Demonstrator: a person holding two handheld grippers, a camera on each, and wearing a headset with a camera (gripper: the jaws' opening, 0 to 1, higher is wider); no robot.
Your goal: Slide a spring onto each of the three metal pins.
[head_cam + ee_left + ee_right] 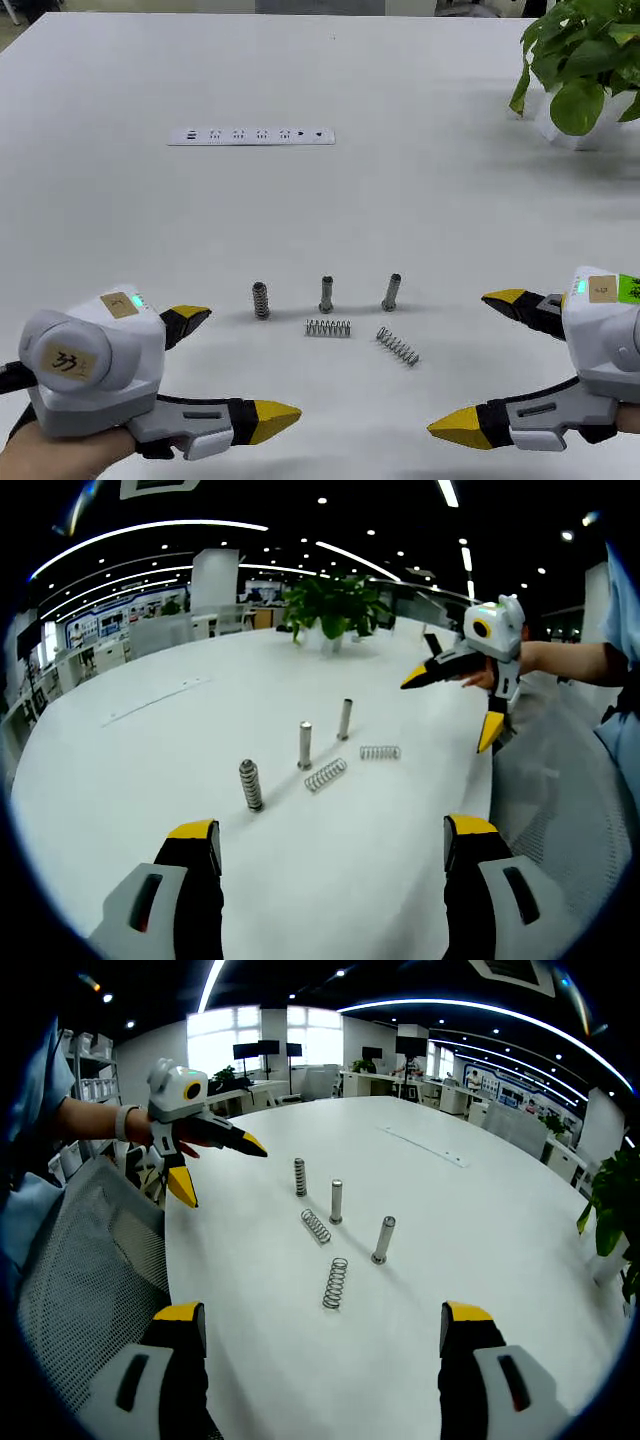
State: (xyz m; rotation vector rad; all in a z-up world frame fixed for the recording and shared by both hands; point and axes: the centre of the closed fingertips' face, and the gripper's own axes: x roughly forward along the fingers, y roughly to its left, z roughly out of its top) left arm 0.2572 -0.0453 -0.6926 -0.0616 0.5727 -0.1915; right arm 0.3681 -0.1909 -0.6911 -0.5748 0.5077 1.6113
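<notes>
My left claw and right claw both hang released and empty at the near edge of the desk. The left pin already wears a spring. The middle pin and right pin stand bare. One loose spring lies left-to-right just near of the middle pin. The slanted spring runs far-left to near-right and lies closer to my right claw.

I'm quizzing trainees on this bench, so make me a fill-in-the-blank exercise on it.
1. Of three pins, ___ already wears a spring.
2. ___ loose springs lie flat on the table.
3. The left tool and right tool are both ___.
Missing: one; two; open.
</notes>
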